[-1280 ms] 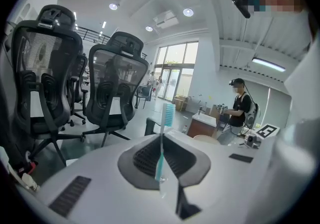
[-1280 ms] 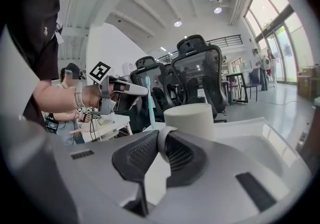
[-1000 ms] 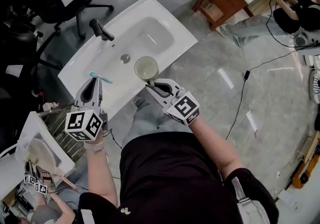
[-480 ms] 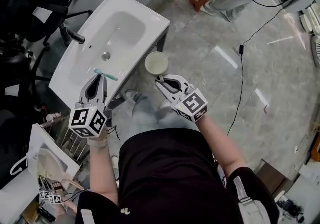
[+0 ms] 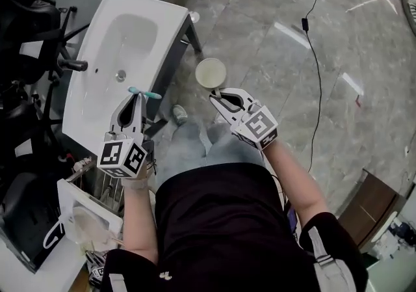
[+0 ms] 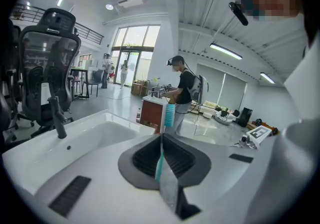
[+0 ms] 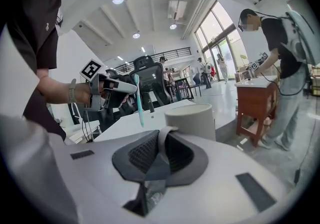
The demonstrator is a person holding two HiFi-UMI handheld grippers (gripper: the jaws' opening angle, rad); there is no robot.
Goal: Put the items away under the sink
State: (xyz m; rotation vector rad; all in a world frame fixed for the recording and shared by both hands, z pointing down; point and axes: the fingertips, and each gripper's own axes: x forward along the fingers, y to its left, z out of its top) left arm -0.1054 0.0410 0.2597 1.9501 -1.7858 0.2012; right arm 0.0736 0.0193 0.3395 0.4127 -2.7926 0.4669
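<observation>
Fingers of my left gripper [image 5: 134, 98] pinch the toothbrush [image 5: 145, 94] near the sink [image 5: 91, 110]. Those of my right gripper [image 5: 216, 96] clamp the cup [image 5: 211, 73] by its handle.

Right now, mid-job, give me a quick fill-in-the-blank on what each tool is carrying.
The left tool is shut on a teal ____.
The right tool grips a white ____ by its handle.
The right tool's load hangs over the ____, beside the sink.
Missing words: toothbrush; cup; floor.

Black short-sleeved shirt [image 5: 214, 219], grey trousers [image 5: 195, 149] — white left gripper [image 5: 133, 97], right gripper [image 5: 216, 97], marker cube [image 5: 123, 158] each.
</observation>
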